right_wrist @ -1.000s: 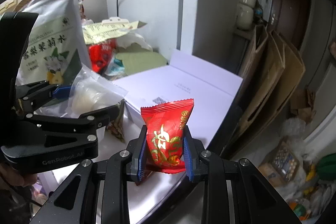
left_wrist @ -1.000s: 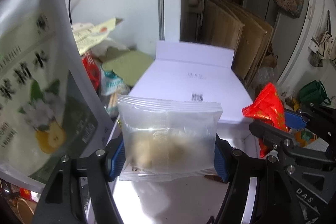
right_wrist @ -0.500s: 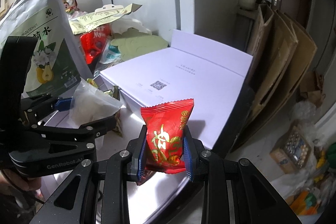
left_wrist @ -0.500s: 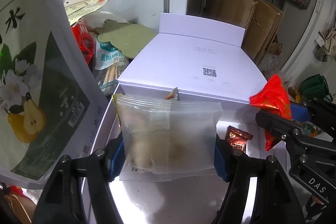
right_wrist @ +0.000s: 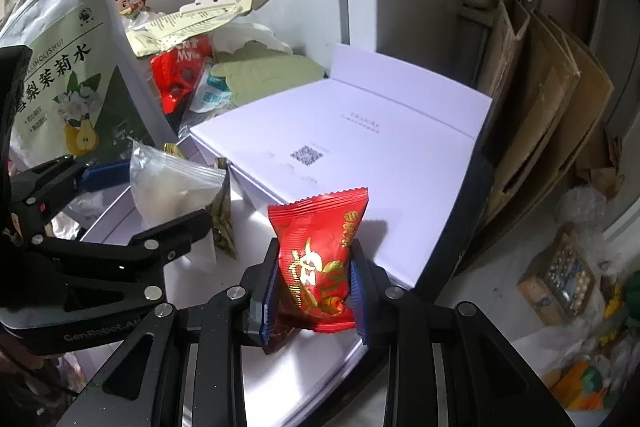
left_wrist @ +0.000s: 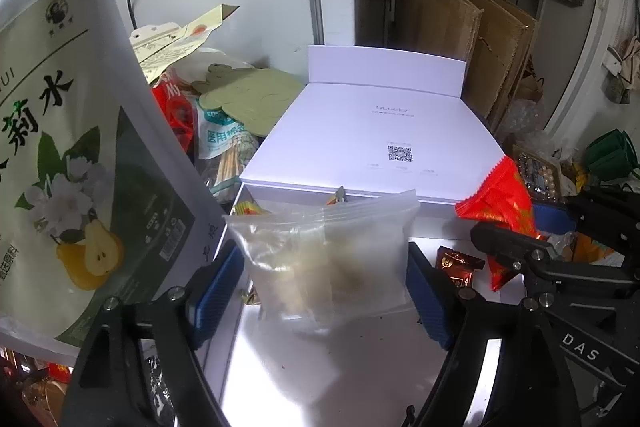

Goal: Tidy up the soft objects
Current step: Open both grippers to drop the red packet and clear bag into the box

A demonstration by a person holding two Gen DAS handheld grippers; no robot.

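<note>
over the white box, both grippers tilt steeply downward.

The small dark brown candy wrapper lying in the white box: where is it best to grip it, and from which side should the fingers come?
Grip the brown candy wrapper across its plump middle, coming down from above. It lies flat on the floor of the white box, so its crimped ends give little to hold. Approach from the open near side; the red packet in the right gripper crowds the far right.
</note>
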